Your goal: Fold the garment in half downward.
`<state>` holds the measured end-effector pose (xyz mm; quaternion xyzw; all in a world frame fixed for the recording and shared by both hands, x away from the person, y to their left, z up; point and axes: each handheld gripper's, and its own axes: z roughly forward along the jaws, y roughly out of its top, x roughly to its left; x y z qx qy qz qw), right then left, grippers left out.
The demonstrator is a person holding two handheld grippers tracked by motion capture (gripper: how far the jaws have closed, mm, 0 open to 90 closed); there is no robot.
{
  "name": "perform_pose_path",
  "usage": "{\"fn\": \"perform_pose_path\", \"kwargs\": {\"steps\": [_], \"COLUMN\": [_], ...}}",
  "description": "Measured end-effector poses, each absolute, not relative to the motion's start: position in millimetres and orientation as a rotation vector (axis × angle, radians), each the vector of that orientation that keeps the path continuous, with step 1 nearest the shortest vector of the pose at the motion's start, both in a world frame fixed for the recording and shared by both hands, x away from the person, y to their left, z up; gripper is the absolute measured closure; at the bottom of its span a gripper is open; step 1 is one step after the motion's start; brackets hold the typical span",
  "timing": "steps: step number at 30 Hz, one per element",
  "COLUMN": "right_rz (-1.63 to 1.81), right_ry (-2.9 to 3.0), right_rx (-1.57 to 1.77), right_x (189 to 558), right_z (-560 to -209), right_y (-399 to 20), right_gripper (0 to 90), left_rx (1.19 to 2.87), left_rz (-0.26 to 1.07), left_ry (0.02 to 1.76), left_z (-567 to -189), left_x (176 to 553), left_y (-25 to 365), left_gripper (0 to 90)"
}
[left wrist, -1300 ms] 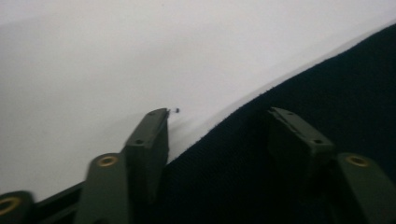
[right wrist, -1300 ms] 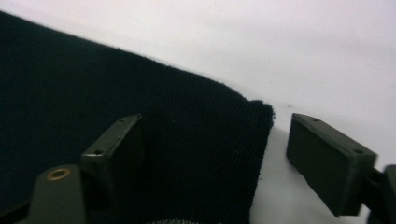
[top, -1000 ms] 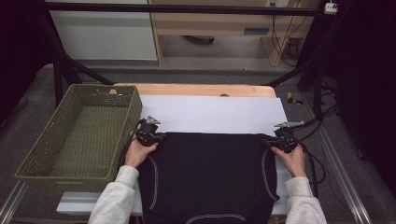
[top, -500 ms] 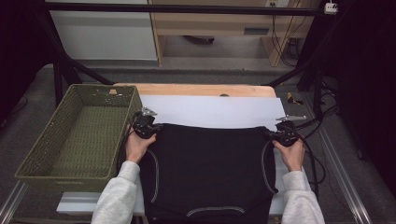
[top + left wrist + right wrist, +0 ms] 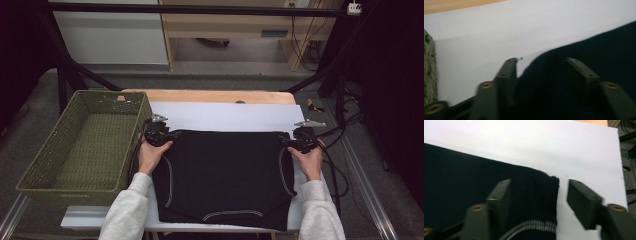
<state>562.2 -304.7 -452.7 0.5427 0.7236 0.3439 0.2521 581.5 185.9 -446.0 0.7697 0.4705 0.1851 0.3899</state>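
A black knitted garment with thin grey stripe trim [image 5: 225, 175] lies spread flat on a white sheet [image 5: 225, 116] that covers most of a light wooden table [image 5: 210, 96], with its far edge running straight across the sheet and its near edge at the table's front. The left gripper [image 5: 159, 134] sits at the garment's far left corner and the right gripper [image 5: 300, 140] at its far right corner, each held in a hand with a pale grey sleeve behind it. In the left gripper view the jaws have just been opening and stand apart, with the dark cloth [image 5: 579, 82] lying between them and over the right one, no longer pinched. In the right gripper view the jaws have likewise just been opening; the ribbed corner of the garment [image 5: 534, 202] lies between them, with a clear strip of white sheet between the cloth and the right jaw. Just beside the left gripper, touching the table's left side, stands a rectangular olive-green woven basket [image 5: 75, 175], whose inside shows only its woven floor. Nothing lies on the sheet beyond the garment's far edge. Black frame bars and cables stand around the table, with a tangle of cables trailing at the right.
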Motion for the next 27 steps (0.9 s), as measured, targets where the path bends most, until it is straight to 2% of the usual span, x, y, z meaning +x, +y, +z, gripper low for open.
{"fn": "perform_pose_path", "kwargs": {"steps": [3,9,12,16,19,27], "right_rz": [0.951,1.073,1.116,1.133,1.137,1.125], "right_ry": [1.992,1.998,2.020,2.070,2.097,2.154], "right_rx": [1.449,1.410,1.389,1.366,1.357,1.363], "right_x": [543,502,485,467,452,423], "right_z": [-443,-431,-430,-429,-430,-440], "right_y": [-303,-300,-297,-293,-293,-295], "right_gripper": [19.5,11.3,7.7,6.9,9.6,9.7], "left_rx": [1.951,1.964,1.976,2.003,2.026,2.051], "left_rz": [0.468,0.462,0.432,0.406,0.399,0.338], "left_ry": [1.169,1.092,1.052,1.003,0.990,1.007], "left_z": [-438,-430,-430,-434,-439,-457], "left_x": [564,524,502,474,456,424], "left_y": [187,187,185,185,189,192], "left_gripper": [28.3,12.4,7.5,5.6,5.8,10.1]}}
